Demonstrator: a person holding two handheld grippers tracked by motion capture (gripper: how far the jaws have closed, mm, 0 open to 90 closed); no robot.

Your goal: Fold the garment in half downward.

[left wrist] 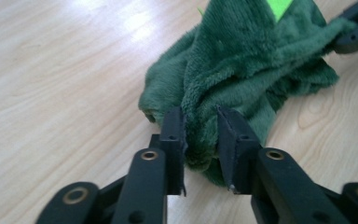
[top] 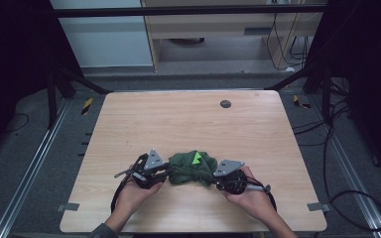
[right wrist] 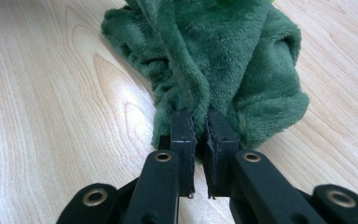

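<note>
A crumpled dark green fleece cloth (top: 191,169) with a bright green tag (top: 196,157) lies near the front of the wooden table (top: 188,119), between my two grippers. My left gripper (top: 168,172) is at the cloth's left end. In the left gripper view its jaws (left wrist: 201,126) stand a little apart, with a fold of the cloth (left wrist: 242,60) loose between the pads, so it is open. My right gripper (top: 213,179) is at the cloth's right end. The right gripper view shows it (right wrist: 200,126) shut on an edge of the cloth (right wrist: 214,51).
A small dark round spot (top: 225,103) sits near the table's far edge. Bare wood surrounds the cloth on all sides. Metal frame legs and cables stand on the floor beyond the table.
</note>
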